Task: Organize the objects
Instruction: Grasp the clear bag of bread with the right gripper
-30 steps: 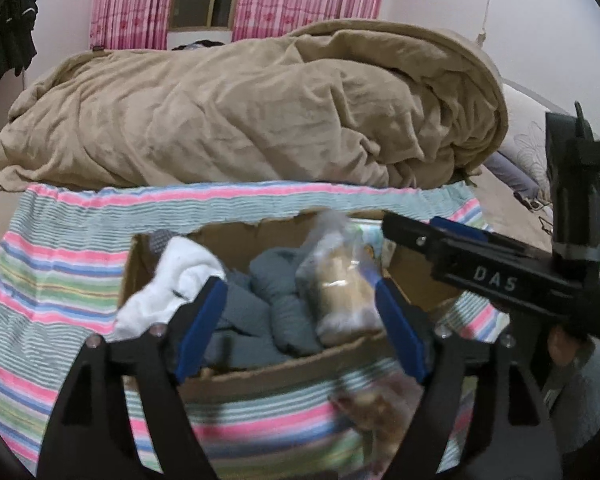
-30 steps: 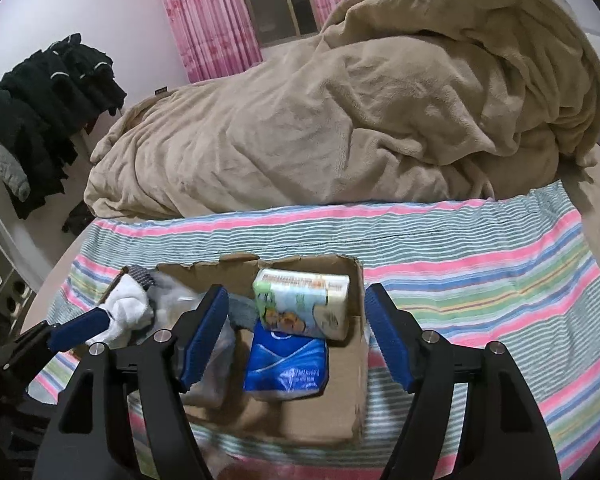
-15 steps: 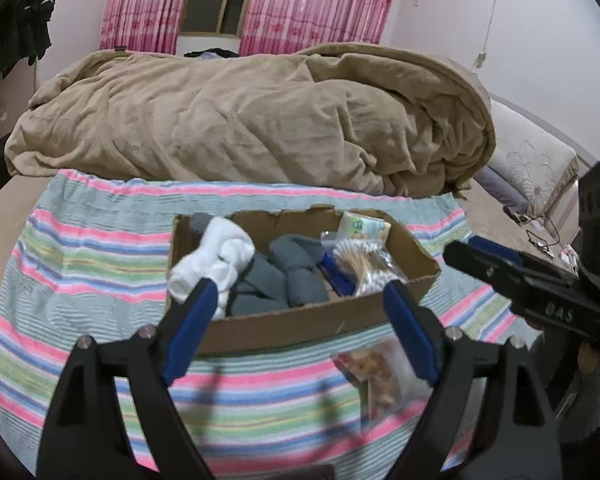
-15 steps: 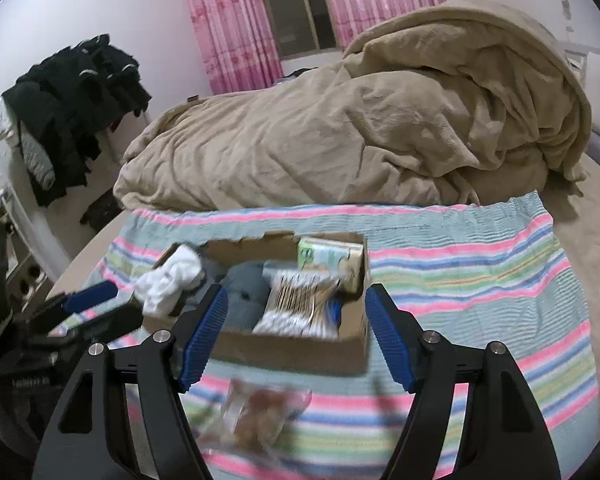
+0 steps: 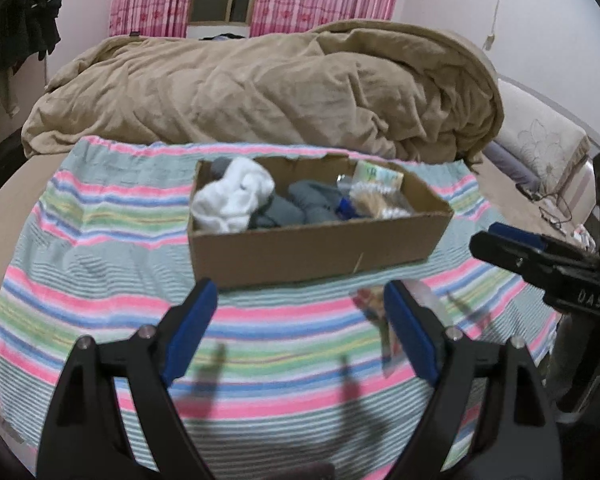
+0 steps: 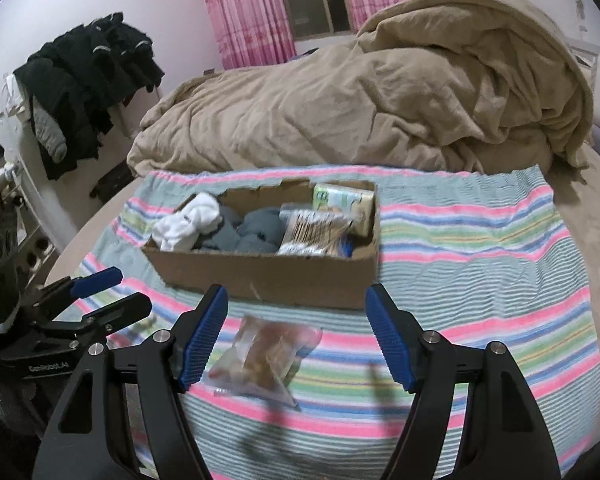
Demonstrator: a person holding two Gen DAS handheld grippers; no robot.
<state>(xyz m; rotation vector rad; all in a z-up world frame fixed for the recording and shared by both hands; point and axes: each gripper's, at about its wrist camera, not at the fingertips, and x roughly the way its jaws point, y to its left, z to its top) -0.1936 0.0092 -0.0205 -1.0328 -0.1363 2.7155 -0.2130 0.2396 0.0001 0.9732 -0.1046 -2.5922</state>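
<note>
One clear snack bag [image 6: 265,356] lies on the striped cloth [image 6: 480,280] just before the filled cardboard box [image 6: 268,272], so I judge the right gripper [image 6: 296,336], jaws wide like the left gripper [image 5: 300,328], must descend and close.

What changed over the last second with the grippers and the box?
Both grippers pulled back from the cardboard box: the left gripper and right gripper were over its contents, now hang short of it, open and empty. The clear snack bag shows on the striped cloth before the box. Socks, tissue pack and swabs stay inside; the box has not shifted.
</note>
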